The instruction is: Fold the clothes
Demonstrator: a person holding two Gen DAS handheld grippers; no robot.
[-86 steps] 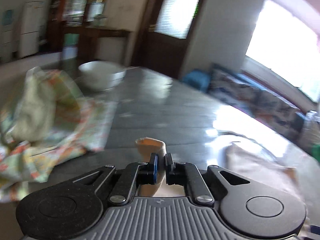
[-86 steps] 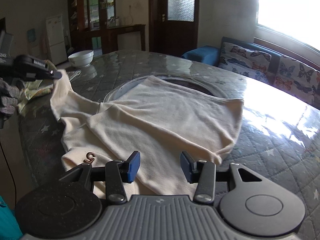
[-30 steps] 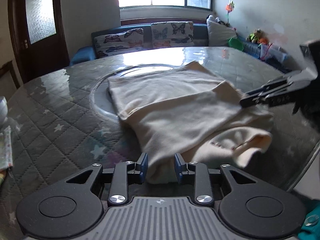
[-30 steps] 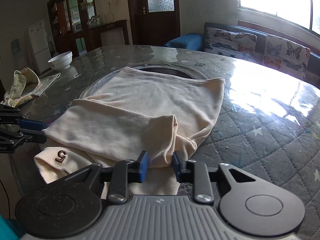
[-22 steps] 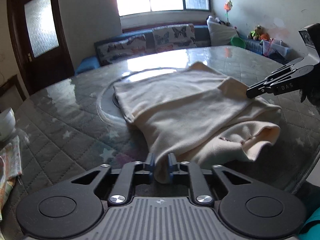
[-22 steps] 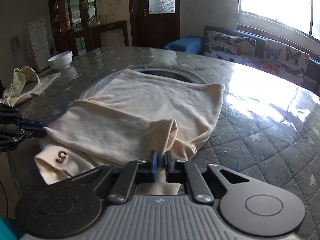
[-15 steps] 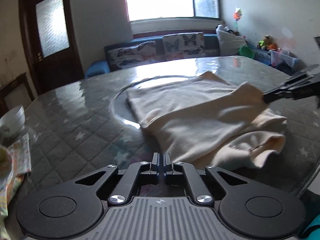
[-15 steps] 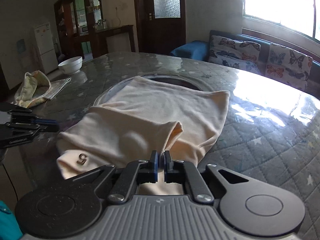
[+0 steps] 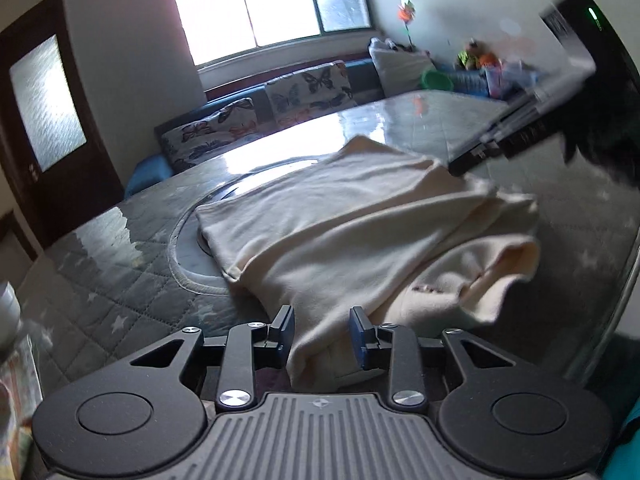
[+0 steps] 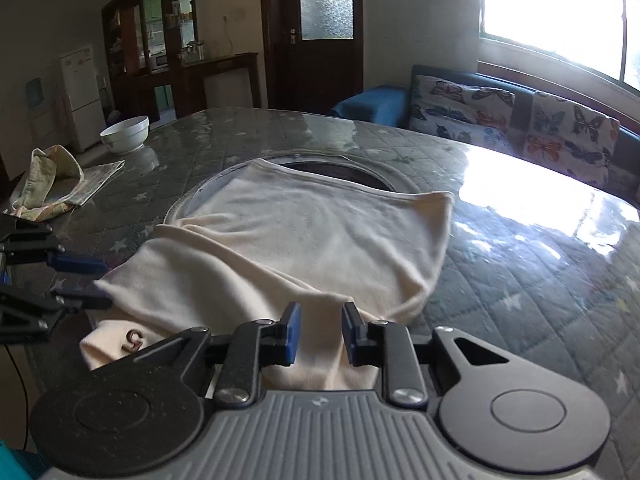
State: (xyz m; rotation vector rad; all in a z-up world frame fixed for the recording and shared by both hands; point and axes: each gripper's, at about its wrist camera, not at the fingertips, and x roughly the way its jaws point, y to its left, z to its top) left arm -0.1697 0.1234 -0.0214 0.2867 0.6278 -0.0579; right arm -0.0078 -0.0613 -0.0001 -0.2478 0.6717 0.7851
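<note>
A cream garment lies partly folded on the quilted grey table, its near layers bunched at the table's edge. My left gripper sits at the garment's near left corner. Its jaws are opening, with a fold of the cloth loose between them. My right gripper is at the near right edge of the garment. Its jaws are opening too, and cloth lies between them. Each gripper shows in the other's view: the right gripper over the far fold, the left gripper at the left corner.
A white bowl and a crumpled patterned cloth sit at the table's far left. A round glass turntable lies under the garment. A sofa with butterfly cushions lines the wall. The table edge runs just below both grippers.
Both grippers closed at the garment's near edge and have now parted their jaws again. The left wrist view has rolled and shifted; the right gripper has stayed in place.
</note>
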